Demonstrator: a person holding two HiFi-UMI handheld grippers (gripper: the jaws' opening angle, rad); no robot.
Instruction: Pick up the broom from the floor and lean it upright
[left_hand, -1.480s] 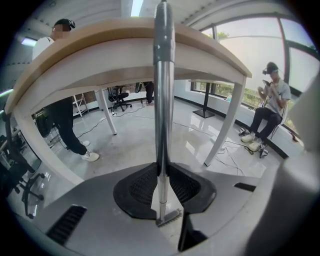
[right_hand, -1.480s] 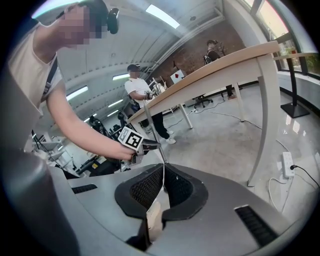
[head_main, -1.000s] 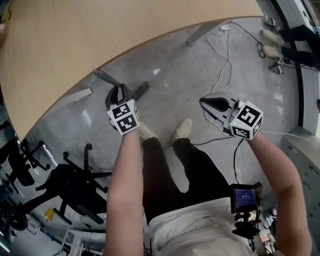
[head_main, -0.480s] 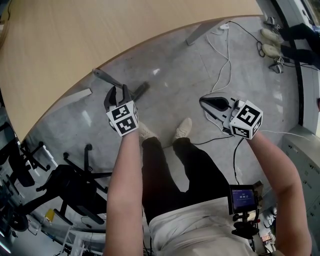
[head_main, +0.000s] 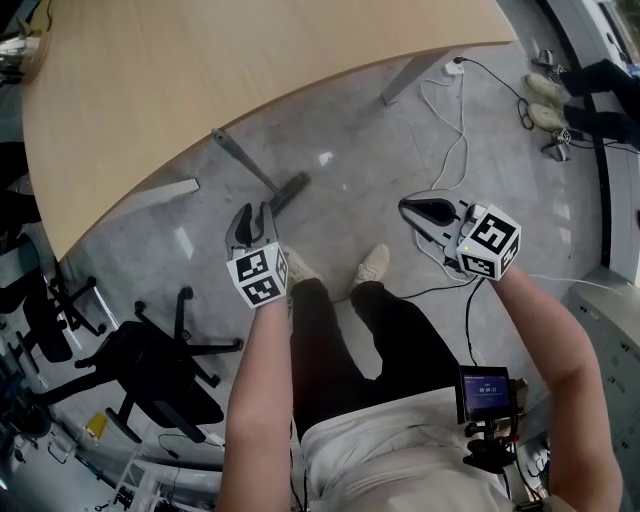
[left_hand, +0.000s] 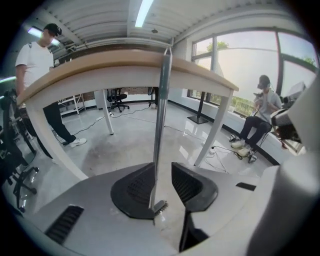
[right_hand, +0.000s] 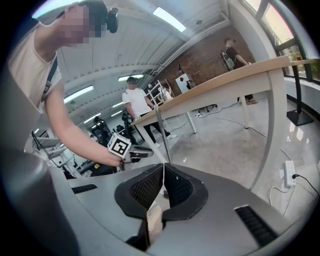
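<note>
The broom stands upright on the floor, its grey handle (head_main: 240, 160) leaning on the edge of the wooden table (head_main: 200, 70) and its brush head (head_main: 290, 190) on the floor. In the left gripper view the handle (left_hand: 161, 115) rises to the table edge (left_hand: 125, 65). My left gripper (head_main: 251, 212) hangs just short of the brush head. Its jaws are closing with nothing gripped; the handle only shows through the gap and the pads do not touch it. My right gripper (head_main: 407, 205) hovers to the right, shut with nothing in it, and its view shows the handle (right_hand: 161, 132) too.
A black office chair (head_main: 150, 360) stands at lower left. White cables and a power strip (head_main: 455, 65) lie on the floor at upper right. My shoes (head_main: 375, 262) are just behind the grippers. A standing person (left_hand: 35, 60) and a seated person (left_hand: 262, 110) are nearby.
My left gripper let go of the broom handle, opened and drew back toward me. The broom stays leaning on the table. The right gripper has kept its place.
</note>
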